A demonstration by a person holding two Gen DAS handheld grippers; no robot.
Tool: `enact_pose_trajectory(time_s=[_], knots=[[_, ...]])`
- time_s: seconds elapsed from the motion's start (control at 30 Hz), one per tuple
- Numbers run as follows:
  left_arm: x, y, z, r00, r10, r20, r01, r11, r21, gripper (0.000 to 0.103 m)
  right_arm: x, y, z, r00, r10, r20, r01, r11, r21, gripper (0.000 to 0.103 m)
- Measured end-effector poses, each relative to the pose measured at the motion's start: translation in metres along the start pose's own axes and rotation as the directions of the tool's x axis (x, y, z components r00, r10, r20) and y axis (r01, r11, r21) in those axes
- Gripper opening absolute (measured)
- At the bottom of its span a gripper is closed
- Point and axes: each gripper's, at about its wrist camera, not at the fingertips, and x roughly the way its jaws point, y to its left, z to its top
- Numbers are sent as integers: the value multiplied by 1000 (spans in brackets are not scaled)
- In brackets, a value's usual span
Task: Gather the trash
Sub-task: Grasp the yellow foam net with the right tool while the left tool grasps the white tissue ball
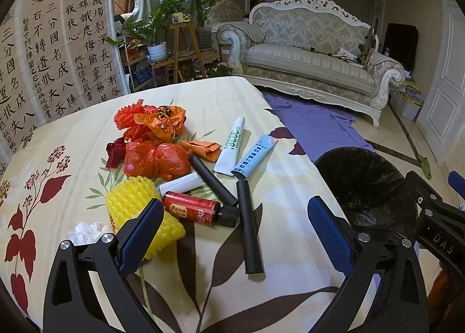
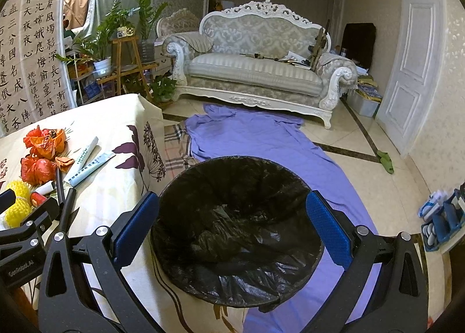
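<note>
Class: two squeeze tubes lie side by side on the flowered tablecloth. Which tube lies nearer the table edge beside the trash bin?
The light blue tube with dark lettering. The white tube with green lettering lies on its far side, toward the orange wrappers, farther from the black-lined bin.

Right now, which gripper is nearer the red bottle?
Left. The left gripper hovers open just before the red bottle; the right gripper is open over the trash bin.
</note>
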Motion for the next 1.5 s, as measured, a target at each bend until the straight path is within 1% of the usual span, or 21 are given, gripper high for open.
enact_pose_trajectory(time_s=[0.1, 0.23, 0.3, 0.37, 0.57, 0.67, 0.77, 0.8, 0.83, 0.87, 1.0, 1.03, 1.13, 1.23, 1.3, 1.4, 1.5], knots=[[-5, 8, -3, 1000, 6, 1, -6, 1000, -3, 96, -3, 7, 2, 1000, 10, -5, -10, 1000, -14, 99], [-19, 20, -7, 999, 35, 18, -35, 999, -10, 96, -5, 16, 3, 999, 36, -13, -37, 999, -30, 99], [-23, 27, -6, 998, 54, 24, -54, 998, -14, 96, -6, 22, 5, 998, 60, -23, -61, 997, -39, 97], [-28, 38, -4, 997, 75, 27, -75, 997, -25, 96, -7, 29, 6, 996, 83, -27, -84, 995, -51, 91], [-38, 71, -4, 991, 136, 14, -134, 989, -62, 96, -12, 59, 12, 986, 160, -42, -164, 981, -102, 83], [-43, 86, -5, 986, 164, 18, -162, 984, -76, 93, -15, 74, 15, 976, 214, -52, -219, 968, -121, 80], [-46, 101, -6, 984, 178, 11, -176, 979, -98, 91, -19, 92, 19, 964, 261, -52, -266, 953, -145, 79], [-46, 107, -7, 984, 180, 9, -178, 978, -104, 87, -21, 99, 19, 960, 276, -51, -281, 947, -156, 79], [-47, 112, -9, 982, 188, 4, -186, 976, -110, 81, -23, 106, 20, 955, 292, -51, -296, 941, -165, 79], [-47, 117, -10, 981, 193, -1, -191, 975, -114, 79, -25, 113, 20, 950, 308, -53, -313, 933, -177, 79], [-48, 136, -17, 977, 212, -19, -212, 967, -140, 79, -33, 138, 19, 928, 366, -70, -372, 903, -217, 77], [-49, 141, -19, 976, 217, -24, -218, 965, -146, 79, -34, 145, 19, 920, 383, -77, -391, 892, -227, 73], [-50, 154, -23, 973, 228, -38, -231, 958, -168, 79, -37, 163, 20, 897, 429, -105, -441, 863, -248, 72], [-50, 165, -28, 969, 241, -54, -246, 951, -186, 79, -39, 186, 16, 877, 464, -129, -480, 830, -282, 66], [-50, 173, -31, 969, 239, -64, -247, 949, -199, 79, -39, 199, 14, 864, 481, -150, -504, 812, -295, 66], [-49, 178, -33, 968, 241, -73, -251, 946, -208, 79, -36, 214, 8, 856, 484, -182, -517, 794, -320, 65], [-48, 184, -37, 968, 237, -79, -249, 944, -219, 80, -32, 221, 2, 844, 492, -214, -536, 779, -325, 59]])
